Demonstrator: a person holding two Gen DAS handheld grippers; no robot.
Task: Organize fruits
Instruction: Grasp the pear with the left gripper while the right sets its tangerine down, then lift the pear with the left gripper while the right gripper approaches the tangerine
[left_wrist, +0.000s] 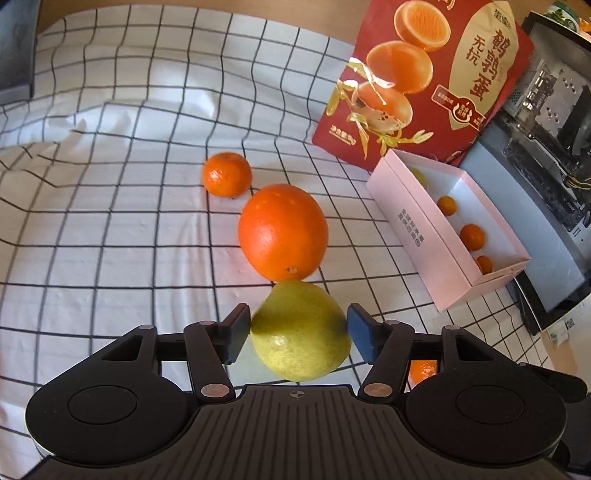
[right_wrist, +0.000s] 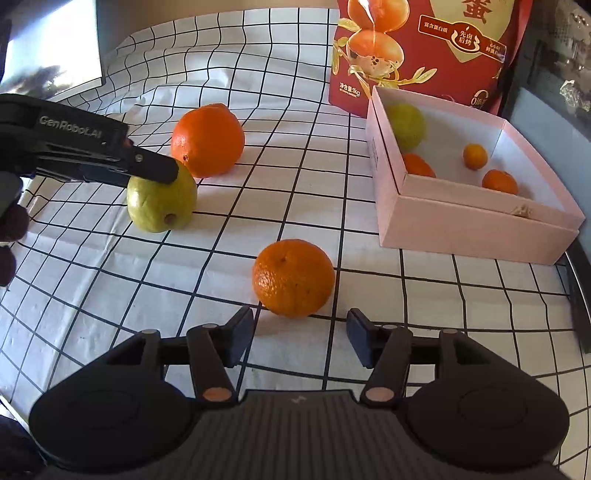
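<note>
My left gripper (left_wrist: 298, 332) is shut on a yellow-green guava (left_wrist: 301, 332), both pads touching its sides; the guava also shows in the right wrist view (right_wrist: 162, 205), low over the checked cloth. A big orange (left_wrist: 282, 232) (right_wrist: 207, 140) lies just beyond it. A mandarin (left_wrist: 227, 174) (right_wrist: 293, 277) lies on the cloth, just ahead of my right gripper (right_wrist: 299, 336), which is open and empty. A pink box (left_wrist: 436, 236) (right_wrist: 476, 225) holds another guava (right_wrist: 406, 125) and several small oranges (right_wrist: 499, 181).
A red snack bag (left_wrist: 436, 74) (right_wrist: 424, 51) stands behind the box. A monitor (right_wrist: 51, 48) is at the far left. Computer hardware (left_wrist: 546, 122) sits to the right of the box. The white checked cloth (left_wrist: 110, 221) covers the table.
</note>
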